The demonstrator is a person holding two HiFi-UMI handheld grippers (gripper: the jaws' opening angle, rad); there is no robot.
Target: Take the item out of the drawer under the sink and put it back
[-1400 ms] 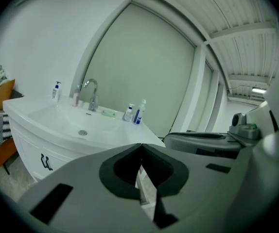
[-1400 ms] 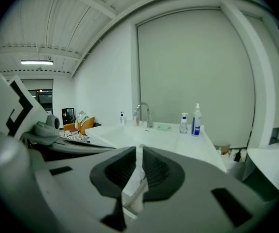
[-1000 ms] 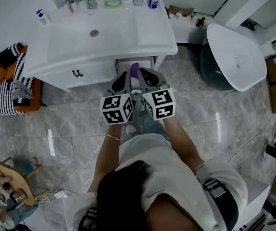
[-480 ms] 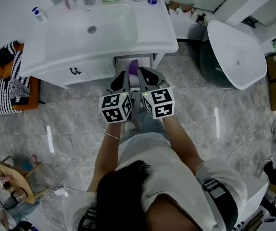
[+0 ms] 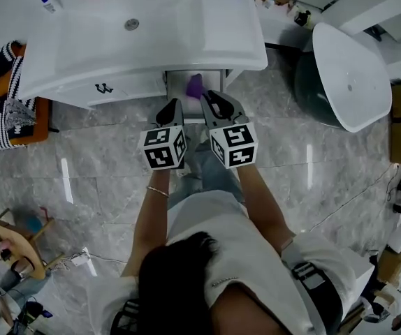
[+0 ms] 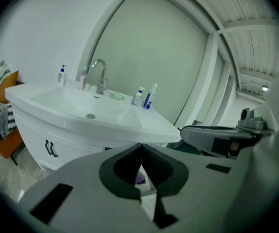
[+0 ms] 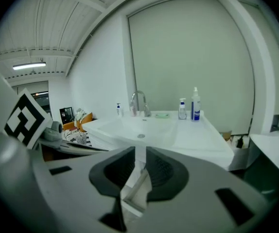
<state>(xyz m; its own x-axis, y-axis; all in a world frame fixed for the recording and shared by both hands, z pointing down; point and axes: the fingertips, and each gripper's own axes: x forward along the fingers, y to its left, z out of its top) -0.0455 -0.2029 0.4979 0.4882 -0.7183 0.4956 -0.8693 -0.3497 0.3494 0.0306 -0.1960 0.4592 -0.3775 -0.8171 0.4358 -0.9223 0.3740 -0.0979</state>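
Head view: the purple item (image 5: 194,85) sits in the open drawer (image 5: 218,75) under the sink (image 5: 144,26). I've got the left tongs (image 5: 175,105) and right tongs (image 5: 211,100) side by side just in front of it.

Left gripper view: tongs closed tip to tip, empty, purple item visible beyond them.

Right gripper view: tongs just cracking open, nothing between them.

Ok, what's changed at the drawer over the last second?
Both grippers seem to have eased back slightly toward the person. The purple item, which showed between their tips, now lies clear of them in the drawer. The right gripper has its jaws opening, with nothing between them. The left gripper has its jaws shut and empty. The drawer is open as before, and the sink is unchanged.
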